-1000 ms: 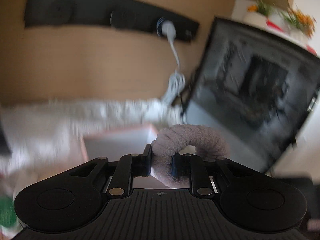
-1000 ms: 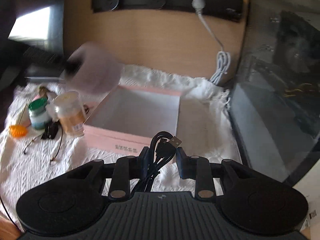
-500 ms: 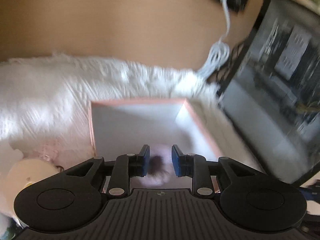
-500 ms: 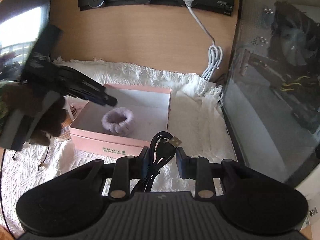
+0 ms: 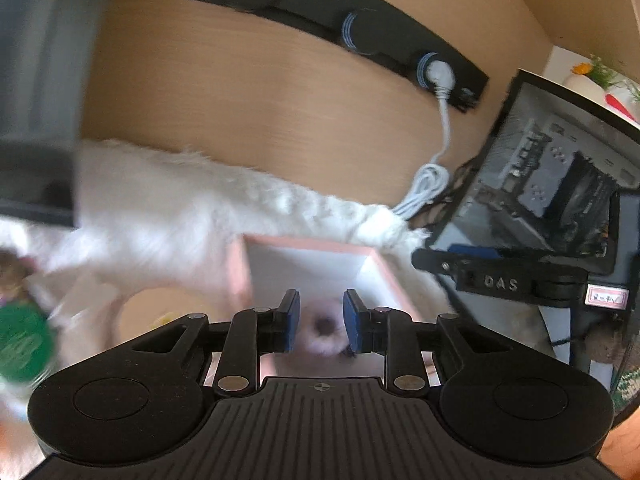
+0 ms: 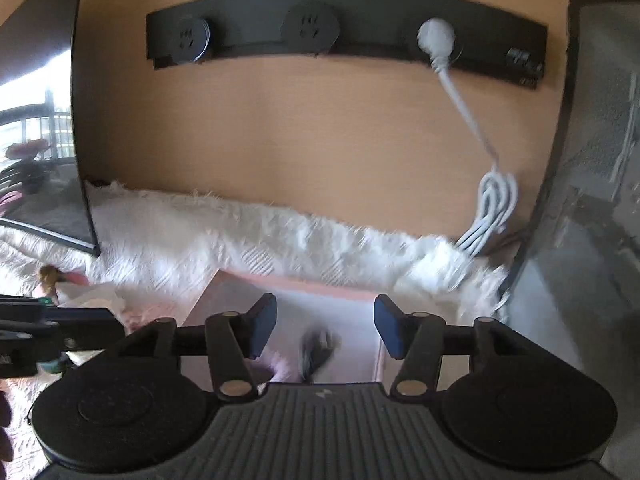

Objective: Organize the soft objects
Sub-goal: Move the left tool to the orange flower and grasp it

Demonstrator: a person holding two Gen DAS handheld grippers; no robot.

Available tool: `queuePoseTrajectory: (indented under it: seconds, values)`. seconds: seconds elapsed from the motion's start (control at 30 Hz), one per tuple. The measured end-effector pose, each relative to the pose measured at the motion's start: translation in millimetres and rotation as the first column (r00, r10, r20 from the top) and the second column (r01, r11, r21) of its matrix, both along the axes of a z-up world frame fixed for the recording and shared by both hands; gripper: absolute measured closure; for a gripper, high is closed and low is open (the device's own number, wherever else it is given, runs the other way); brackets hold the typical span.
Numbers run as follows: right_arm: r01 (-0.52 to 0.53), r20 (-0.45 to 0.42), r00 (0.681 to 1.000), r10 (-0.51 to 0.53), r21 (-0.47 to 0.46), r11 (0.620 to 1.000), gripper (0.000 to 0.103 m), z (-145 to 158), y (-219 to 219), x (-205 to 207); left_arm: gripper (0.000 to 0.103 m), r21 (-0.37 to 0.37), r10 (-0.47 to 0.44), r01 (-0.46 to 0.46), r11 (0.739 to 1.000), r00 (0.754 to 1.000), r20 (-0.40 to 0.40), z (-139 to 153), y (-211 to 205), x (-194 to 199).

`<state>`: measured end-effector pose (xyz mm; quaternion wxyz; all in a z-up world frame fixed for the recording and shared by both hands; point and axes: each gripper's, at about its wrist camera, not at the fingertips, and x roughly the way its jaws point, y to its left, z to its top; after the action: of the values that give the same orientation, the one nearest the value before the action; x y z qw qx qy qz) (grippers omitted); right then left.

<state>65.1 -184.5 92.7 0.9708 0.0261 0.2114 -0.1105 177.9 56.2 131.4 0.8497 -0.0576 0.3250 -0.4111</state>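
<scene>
A pink box (image 5: 304, 264) with a white inside lies on a white textured cloth (image 5: 168, 216). A fuzzy lilac scrunchie (image 5: 322, 334) lies in the box, seen between the open jaws of my left gripper (image 5: 319, 326), which hovers above it and holds nothing. In the right wrist view my right gripper (image 6: 326, 330) is wide open over the box (image 6: 320, 292). A blurred black USB cable (image 6: 316, 354) is below its jaws inside the box, next to the scrunchie (image 6: 280, 364).
A green-lidded jar (image 5: 24, 344) and a round tan lid (image 5: 160, 312) stand left of the box. A glass-sided computer case (image 5: 552, 184) stands at the right. A black socket strip (image 6: 344, 36) with a white plug and coiled cord (image 6: 492, 204) is on the wooden wall.
My left gripper let go of the scrunchie into the box and pulled back. My right gripper opened and dropped the black cable into the box.
</scene>
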Motion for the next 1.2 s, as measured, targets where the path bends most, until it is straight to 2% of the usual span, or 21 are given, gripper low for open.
queuePoseTrajectory:
  seconds: [0.2,0.37,0.5,0.7,0.8,0.9,0.97,1.07,1.2]
  values:
    - [-0.093,-0.037,0.995,0.093,0.004,0.996,0.04,-37.9,31.9,-9.2,0.076,0.053,0.123,-0.122,0.991,0.992,-0.014,-21.6,54.2,-22.0]
    - [-0.171,-0.05,0.984,0.171,0.012,0.985,0.039,-59.9,63.1,-21.2,0.076,0.144,0.222,-0.22,0.965,0.975,0.005,-41.8,94.5,-43.5]
    - [-0.269,-0.085,0.96,0.267,-0.007,0.963,0.039,-70.2,89.3,-24.7,0.076,0.165,0.32,-0.312,0.936,0.947,-0.025,-52.1,126.2,-51.4]
    - [-0.39,-0.148,0.916,0.372,-0.117,0.913,0.039,-80.3,136.1,-24.6,0.076,0.173,0.418,-0.409,0.896,0.908,-0.018,-54.7,157.3,-54.9]
    - [-0.434,-0.16,0.897,0.412,-0.139,0.89,0.039,-79.8,152.3,-27.3,0.076,0.184,0.483,-0.477,0.86,0.876,0.014,-51.3,170.9,-49.7]
    - [-0.455,-0.17,0.886,0.431,-0.147,0.878,0.039,-81.3,160.5,-30.8,0.076,0.185,0.582,-0.578,0.795,0.812,0.041,-48.0,189.2,-33.3]
    - [-0.459,-0.179,0.883,0.434,-0.138,0.878,0.039,-83.5,161.0,-31.7,0.076,0.188,0.605,-0.601,0.777,0.795,0.037,-48.0,198.5,-19.6]
    - [-0.45,-0.192,0.885,0.423,-0.131,0.883,0.039,-87.0,158.6,-33.6,0.076,0.219,0.588,-0.583,0.783,0.808,0.048,-49.4,199.6,-0.2]
    - [-0.442,-0.218,0.885,0.411,-0.119,0.889,0.039,-93.3,153.0,-35.0,0.076,0.279,0.536,-0.519,0.808,0.844,0.017,-57.4,195.3,26.0]
